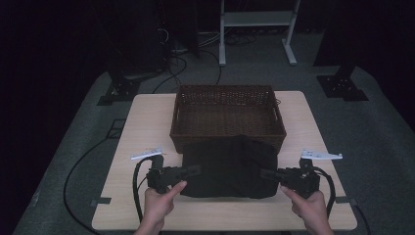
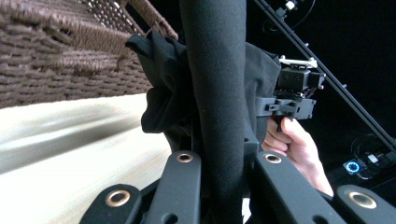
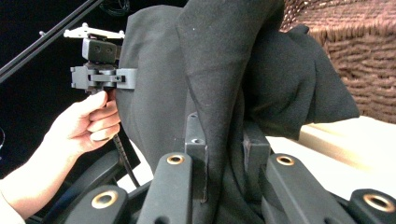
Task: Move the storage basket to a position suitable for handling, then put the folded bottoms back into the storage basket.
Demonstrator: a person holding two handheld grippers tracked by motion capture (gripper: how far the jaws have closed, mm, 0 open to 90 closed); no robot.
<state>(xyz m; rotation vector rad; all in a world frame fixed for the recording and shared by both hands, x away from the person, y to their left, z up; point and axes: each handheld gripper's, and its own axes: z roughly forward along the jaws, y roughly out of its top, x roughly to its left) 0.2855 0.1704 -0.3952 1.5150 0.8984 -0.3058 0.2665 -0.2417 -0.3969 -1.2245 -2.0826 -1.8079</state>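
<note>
Centrally on the pale worktop, a black cloth lies bunched between the two tools, its far edge riding up against the front wall of a brown wicker basket that stands just beyond both of them. To the cloth's left edge, the left hand-held gripper points inward, gripped from behind by the person's left hand; in the left gripper view its jaws are closed tight on a fold of the cloth, which rises as a dark band straight ahead of them. Opposite it, the right hand-held gripper meets the cloth's right edge, with the right hand behind it; in the right gripper view the jaws are likewise pressed together with the fabric pinched between them. Each gripper view shows the other tool facing it across the cloth: the right hand-held gripper and its hand beyond the left one, and the left hand-held gripper and its hand beyond the right one. Wicker wall shows to one side of each jaw pair. A black cable loops down from the left tool toward the worktop's near edge.
</note>
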